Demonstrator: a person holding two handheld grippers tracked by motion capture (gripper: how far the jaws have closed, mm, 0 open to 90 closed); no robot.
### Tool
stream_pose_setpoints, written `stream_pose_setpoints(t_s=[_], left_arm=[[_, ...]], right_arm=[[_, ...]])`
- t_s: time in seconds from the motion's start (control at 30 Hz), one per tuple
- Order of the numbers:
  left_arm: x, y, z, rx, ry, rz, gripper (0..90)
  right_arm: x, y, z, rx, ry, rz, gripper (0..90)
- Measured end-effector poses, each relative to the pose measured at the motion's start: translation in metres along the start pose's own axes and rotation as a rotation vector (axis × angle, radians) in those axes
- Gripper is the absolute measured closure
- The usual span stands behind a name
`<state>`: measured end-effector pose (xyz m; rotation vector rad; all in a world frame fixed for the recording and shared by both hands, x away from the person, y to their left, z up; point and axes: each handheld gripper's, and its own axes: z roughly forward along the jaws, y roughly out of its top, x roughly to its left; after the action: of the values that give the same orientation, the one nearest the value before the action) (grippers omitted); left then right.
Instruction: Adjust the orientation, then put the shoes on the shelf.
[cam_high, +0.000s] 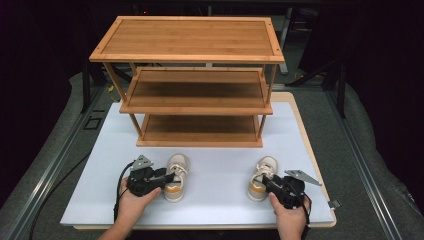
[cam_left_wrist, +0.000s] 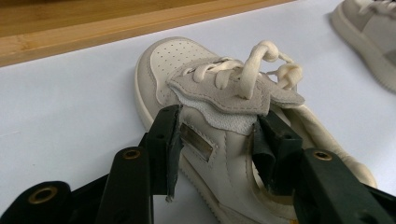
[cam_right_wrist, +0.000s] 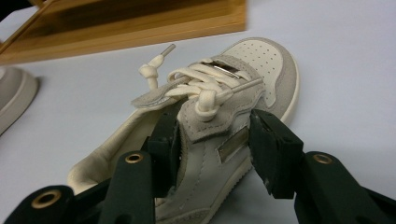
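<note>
Cream leather and grey suede make up both small sneakers, which stand toe-forward on the white surface (cam_high: 90, 190) between its near edge and the bamboo shoe rack (cam_high: 190, 80) at the far edge. The left shoe (cam_high: 176, 176) sits toward the near left, the right shoe (cam_high: 262, 178) toward the near right, well apart from each other.

The step in hand looks like the grasp that comes before lifting each shoe to the rack. The left claw (cam_left_wrist: 217, 144) straddles its shoe at the midfoot, one jaw against the outer side panel, the other inside the collar by the tongue; the jaws seem to touch the upper, yet I cannot tell whether they press firmly. The right claw (cam_right_wrist: 215, 149) does the same on the other shoe (cam_right_wrist: 210, 135): one jaw lies along the inner wall, the other stands just off the outer side, so this claw reads as open around the shoe, not yet clamped.

Next, I judge, both claws must close on the side walls, then lift level and carry forward to a shelf, likely the lowest one.

Each shoe (cam_left_wrist: 205, 112) has a perforated toe, thick knotted cream laces, a grey tongue patch, a small metallic tab on the side and an orange patch at the heel. The uppers look soft, so a pinch may fold them.
</note>
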<state>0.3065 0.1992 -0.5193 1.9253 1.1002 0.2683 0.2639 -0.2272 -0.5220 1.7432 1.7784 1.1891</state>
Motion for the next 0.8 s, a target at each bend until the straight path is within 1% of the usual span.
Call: stream_pose_setpoints(t_s=[0.07,0.13,0.2,0.23,0.3,0.33,0.37,0.4,0.47,0.5,0.53,0.6,0.67,0.8], left_arm=[[0.000,0.000,0.000,0.000,-0.003,-0.008,55.0],[0.000,0.001,0.002,-0.002,-0.014,-0.021,55.0],[-0.002,0.001,0.003,-0.006,-0.011,-0.019,55.2],[-0.003,0.002,0.004,-0.005,-0.012,-0.017,55.2],[-0.005,0.002,0.007,-0.010,-0.023,-0.019,55.3],[-0.007,0.003,0.009,-0.009,-0.031,-0.020,55.4],[-0.008,0.003,0.010,-0.011,-0.033,-0.023,55.4],[-0.009,0.003,0.011,-0.010,-0.038,-0.023,55.3],[-0.012,0.004,0.013,-0.011,-0.038,-0.020,55.2],[-0.014,0.004,0.014,-0.013,-0.036,-0.022,55.2],[-0.015,0.004,0.014,-0.013,-0.032,-0.023,55.2],[-0.015,0.004,0.014,-0.012,-0.034,-0.025,55.2],[-0.014,0.004,0.015,-0.014,-0.042,-0.036,55.2],[-0.019,0.005,0.019,-0.021,-0.046,-0.038,55.1]], right_arm=[[0.012,0.000,0.005,0.025,0.036,-0.046,54.8],[0.021,-0.001,0.010,0.030,0.070,-0.070,54.9],[0.031,0.000,0.015,0.036,0.094,-0.095,54.9],[0.037,0.000,0.019,0.044,0.114,-0.105,54.9],[0.046,0.001,0.024,0.055,0.142,-0.120,55.0],[0.057,0.002,0.033,0.064,0.185,-0.150,54.9],[0.057,0.002,0.033,0.064,0.185,-0.150,54.9],[0.061,0.002,0.035,0.072,0.200,-0.158,54.9],[0.071,0.003,0.043,0.084,0.242,-0.183,54.9],[0.075,0.002,0.045,0.079,0.244,-0.187,54.9],[0.080,0.002,0.049,0.080,0.263,-0.200,55.0],[0.085,0.001,0.052,0.074,0.274,-0.212,55.0],[0.088,0.001,0.055,0.075,0.293,-0.218,55.0],[0.090,0.002,0.058,0.080,0.311,-0.236,55.2]])
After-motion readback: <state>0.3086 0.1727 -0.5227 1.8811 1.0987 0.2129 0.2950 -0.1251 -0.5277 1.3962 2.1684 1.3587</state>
